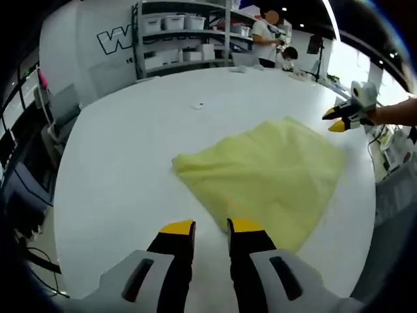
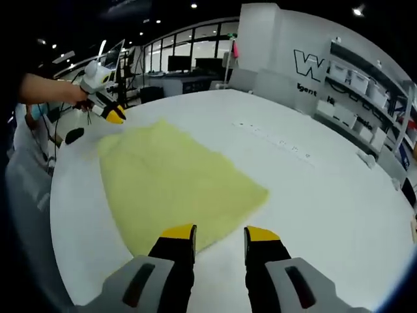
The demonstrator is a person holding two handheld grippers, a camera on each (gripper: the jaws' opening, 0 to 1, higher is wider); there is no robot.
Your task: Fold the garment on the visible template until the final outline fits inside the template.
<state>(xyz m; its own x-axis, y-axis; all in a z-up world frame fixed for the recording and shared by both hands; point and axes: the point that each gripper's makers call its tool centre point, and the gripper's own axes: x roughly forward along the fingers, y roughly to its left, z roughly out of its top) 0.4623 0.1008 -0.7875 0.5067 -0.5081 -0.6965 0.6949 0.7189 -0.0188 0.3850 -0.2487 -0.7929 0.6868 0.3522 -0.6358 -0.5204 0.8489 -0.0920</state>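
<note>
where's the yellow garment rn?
Yellow garment lies flat on the white table, just ahead of both open grippers: right of centre in left gripper view, left in right gripper view.

Each camera rides low behind its own fingers and looks out over the white surface (image 1: pixel 117 169). The two views seem to face each other across it, though the fisheye bend makes this uncertain. Both share the yellow garment (image 1: pixel 267 176) lying near, and each catches the other gripper (image 2: pixel 107 111) far beyond it.
</note>
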